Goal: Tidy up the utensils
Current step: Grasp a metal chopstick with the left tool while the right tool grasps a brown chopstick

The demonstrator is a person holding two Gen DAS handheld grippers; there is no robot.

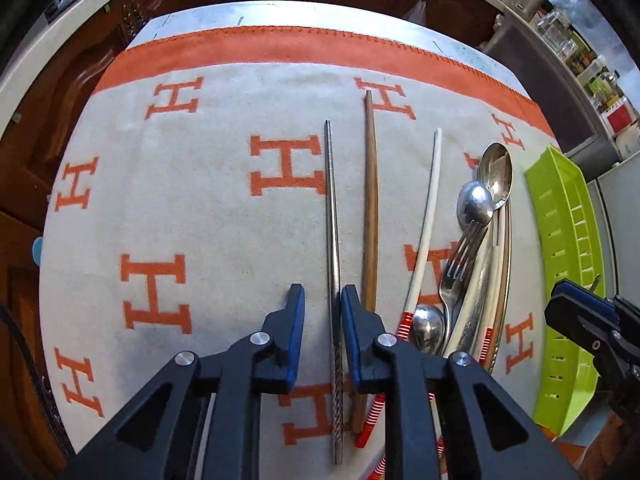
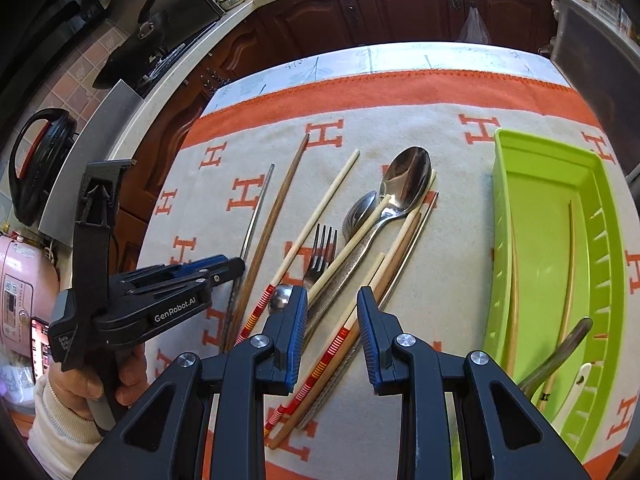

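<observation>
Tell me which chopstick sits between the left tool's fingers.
The metal chopstick, thin and silver, leftmost of all; the brown wooden chopstick lies just outside the left tool.

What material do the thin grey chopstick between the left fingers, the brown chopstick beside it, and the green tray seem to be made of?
Thin grey chopstick: probably stainless steel; silvery sheen, with a twisted pattern near its thick end.
Brown chopstick: looks like wood, matte brown with faint grain.
Green tray: apparently moulded plastic; uniform glossy lime colour, slots cut in its wall.
</observation>
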